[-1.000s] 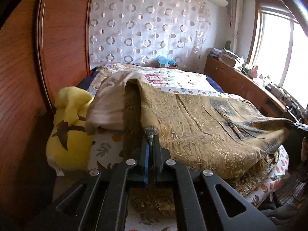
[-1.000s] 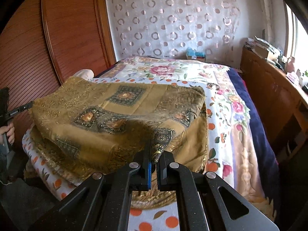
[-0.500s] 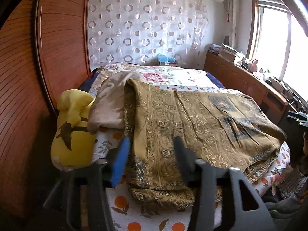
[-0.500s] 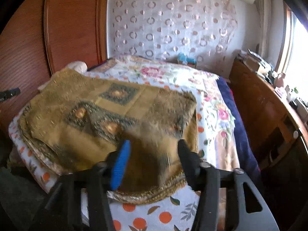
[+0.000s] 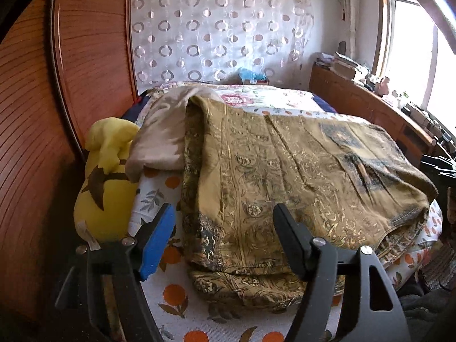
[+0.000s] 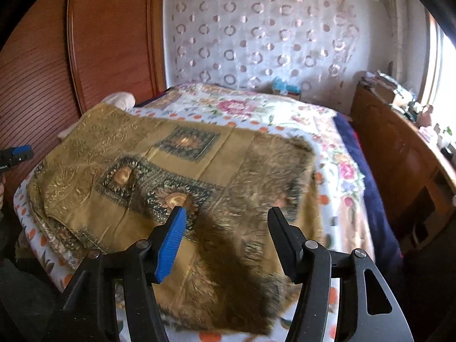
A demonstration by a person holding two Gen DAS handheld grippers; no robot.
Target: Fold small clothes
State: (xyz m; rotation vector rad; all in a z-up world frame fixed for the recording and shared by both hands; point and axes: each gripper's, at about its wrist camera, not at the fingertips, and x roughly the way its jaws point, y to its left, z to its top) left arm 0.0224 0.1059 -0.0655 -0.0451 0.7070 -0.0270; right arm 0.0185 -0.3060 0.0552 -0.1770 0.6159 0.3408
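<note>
**Folded gold-brown garment on the bed, both grippers released**

One olive-gold patterned cloth garment (image 5: 299, 176) lies folded in layers on the near end of the bed, on a white sheet printed with orange dots and leaves (image 5: 173, 293). Its long axis runs across the bed, from the wooden wardrobe side toward the window side; in the right wrist view the same garment (image 6: 136, 171) stretches from the left edge toward the middle. Three dark square medallions with orange centres show on its upper layer. The right-hand portion in the right wrist view is blurred, so its edge cannot be read exactly. Lower layers of the garment protrude at the near edge.

One left gripper (image 5: 223, 222), black with one blue pad and one black pad, hovers above the near left corner of the garment; its jaws are opening and nothing lies between the pads. One right gripper (image 6: 226, 216), of the same build, hovers over the near right part of the garment; its jaws are also opening, with cloth below but not pinched.

Beside the garment's left end lie one beige cloth (image 5: 165, 131), touching it, and one yellow plush toy with brown markings (image 5: 107, 182) against the reddish-brown wooden wardrobe (image 5: 91, 57). A floral quilt (image 6: 245, 108) covers the far bed. A white curtain with ring patterns (image 5: 216, 28) hangs behind.
</note>
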